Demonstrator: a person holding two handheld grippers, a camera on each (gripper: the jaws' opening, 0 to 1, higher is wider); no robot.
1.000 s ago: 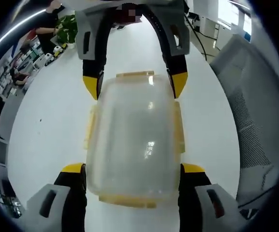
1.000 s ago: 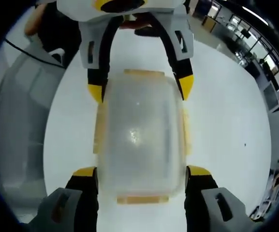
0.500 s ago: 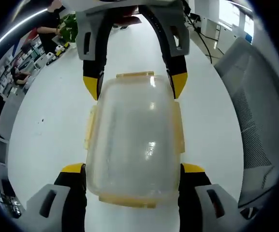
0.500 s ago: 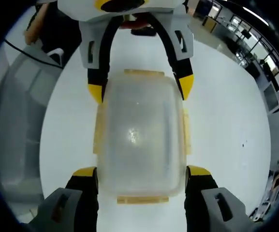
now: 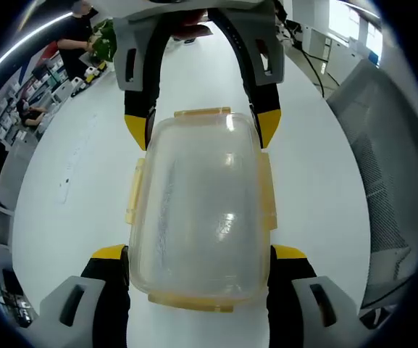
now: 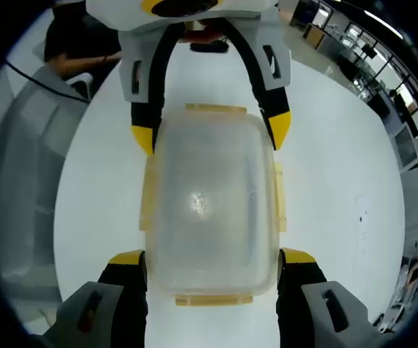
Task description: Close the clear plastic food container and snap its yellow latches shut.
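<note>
Clear container (image 5: 198,206) between both claws

1. No words, labels, brand names or numbers are legible in the left gripper view; 
2. The right gripper view is the same; nothing there can be read either.

Container (image 5: 198,210) — cloudy clear plastic, glossy, catching glints; latches (image 5: 132,192) translucent yellow plastic. Table (image 5: 71,203) was smooth, matt white. Chair back (image 5: 390,181) — grey mesh.
</note>
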